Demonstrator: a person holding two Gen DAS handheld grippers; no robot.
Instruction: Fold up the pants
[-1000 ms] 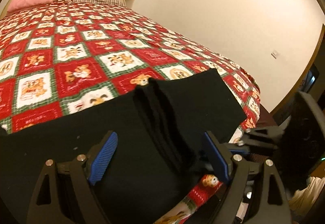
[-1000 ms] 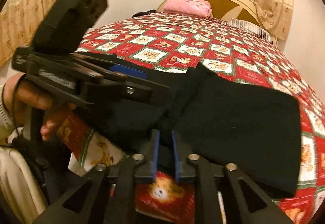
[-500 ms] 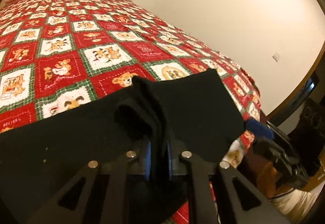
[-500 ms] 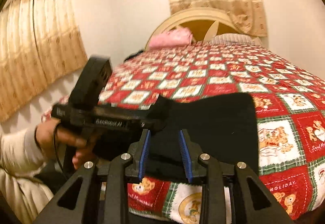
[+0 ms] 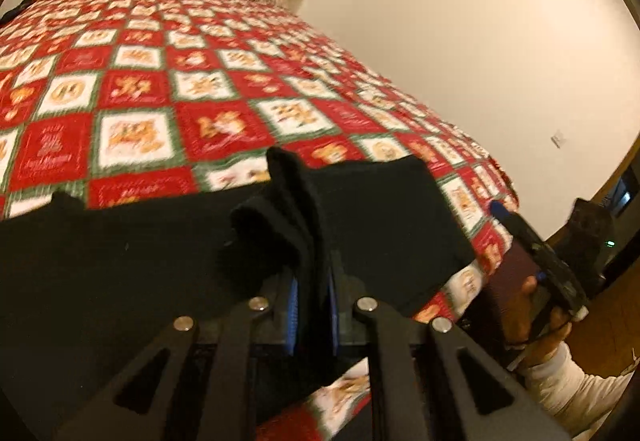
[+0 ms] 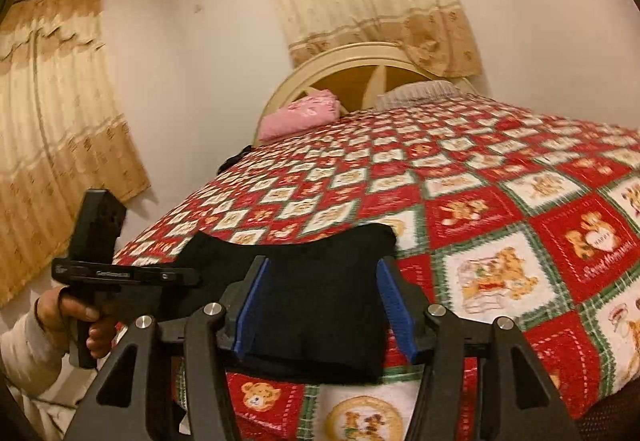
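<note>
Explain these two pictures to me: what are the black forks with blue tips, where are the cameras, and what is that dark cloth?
There is no robot here. A person holds a hand-squeezed clamp in each hand, and each carries a wide-angle camera looking along its fingers. The left gripper, seen from its own camera, is shut on a bunched fold of the black pants, which lie on the bear-patterned quilt. The other picture comes from the right gripper: its jaws have just been opening and now stand apart, pinching nothing, with the pants lying beyond them. Each camera also catches the other clamp.
</note>
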